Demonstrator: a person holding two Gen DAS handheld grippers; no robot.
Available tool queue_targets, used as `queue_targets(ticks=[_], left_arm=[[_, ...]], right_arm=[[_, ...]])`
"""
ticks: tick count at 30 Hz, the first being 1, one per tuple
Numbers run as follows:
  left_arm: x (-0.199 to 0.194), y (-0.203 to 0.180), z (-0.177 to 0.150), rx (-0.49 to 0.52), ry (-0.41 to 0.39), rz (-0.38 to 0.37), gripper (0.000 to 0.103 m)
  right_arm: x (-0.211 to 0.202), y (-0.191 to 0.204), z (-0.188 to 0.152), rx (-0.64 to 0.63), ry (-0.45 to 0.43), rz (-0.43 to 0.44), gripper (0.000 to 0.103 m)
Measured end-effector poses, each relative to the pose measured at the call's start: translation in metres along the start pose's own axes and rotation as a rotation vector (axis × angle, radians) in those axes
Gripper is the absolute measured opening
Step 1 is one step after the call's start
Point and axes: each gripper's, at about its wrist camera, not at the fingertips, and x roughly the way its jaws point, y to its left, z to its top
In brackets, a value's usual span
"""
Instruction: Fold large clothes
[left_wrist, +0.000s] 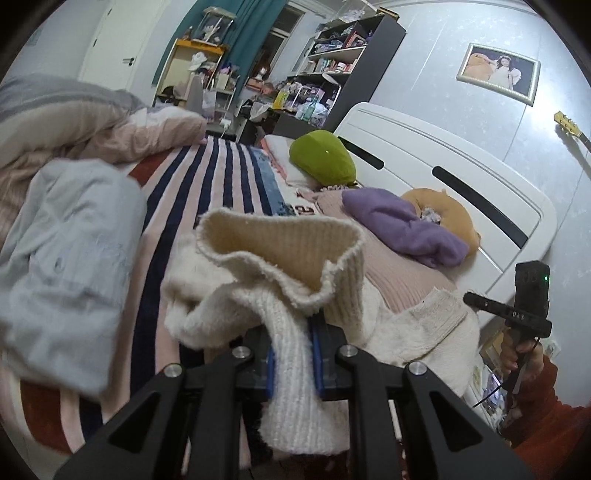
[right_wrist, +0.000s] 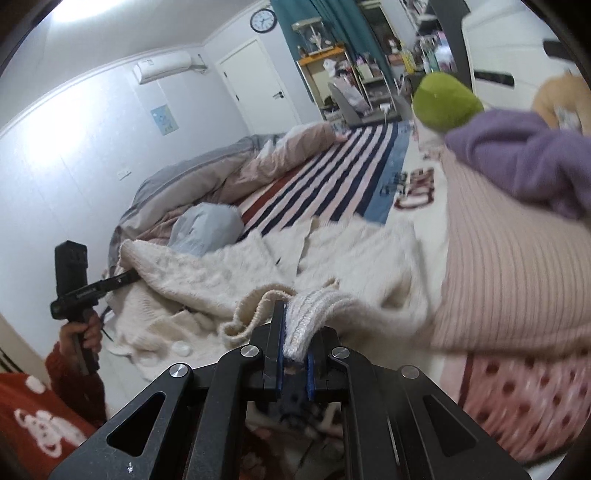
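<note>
While your left tongs (left_wrist: 293, 360) pinch a ribbed band of the cream knit sweater (left_wrist: 295, 266), the blue pads are pressed in on the fabric from both sides, and the ribbed opening flares up at 12 o'clock of the tongs. Your right tongs (right_wrist: 295, 354) are clamped on another ribbed edge of the same sweater (right_wrist: 229, 273); the knit folds over the pads and hangs toward 1 o'clock.

Sweater position: held up off the bed at both grips, its loose body slumped on the striped blanket (left_wrist: 225, 177) between the two tongs. In the right wrist view it spreads from 9 to 1 o'clock of the tongs. A white button (right_wrist: 182, 348) shows on the cloth at 9 o'clock.

Around it, left wrist view: light blue shirt (left_wrist: 70, 236) heaped at 9 o'clock, blurred. Green cushion (left_wrist: 323, 158) at 12 o'clock against the white headboard (left_wrist: 443, 162). Purple garment (left_wrist: 402, 225) at 1 o'clock, lying on a pink ribbed cloth (left_wrist: 399, 269), with an orange plush (left_wrist: 443, 206) just behind it.

Your right hand (left_wrist: 522, 356) grips its handle at 3 o'clock in the left view; your left hand (right_wrist: 86, 334) at 9 o'clock in the right view, red sleeve (right_wrist: 44, 421) below it.
</note>
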Motion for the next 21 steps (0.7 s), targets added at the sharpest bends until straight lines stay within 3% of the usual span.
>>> queue_targets(ticks=[6, 10, 13, 21], left_arm=[[0.047, 0.024, 0.059, -0.022, 0.008, 0.053, 0.013], [0.099, 0.049, 0.098, -0.05, 0.066, 0.084, 0.014], [0.14, 0.059, 0.115, -0.016, 0.117, 0.133, 0.016], [0.245, 0.114, 0.122, -0.153, 0.266, 0.209, 0.019]], right_arm=[[0.044, -0.03, 0.058, -0.026, -0.019, -0.098, 0.003], [0.085, -0.055, 0.095, -0.033, 0.007, -0.177, 0.003], [0.124, -0.076, 0.116, -0.021, 0.059, -0.235, 0.003], [0.228, -0.146, 0.13, 0.1, 0.223, -0.342, 0.003]])
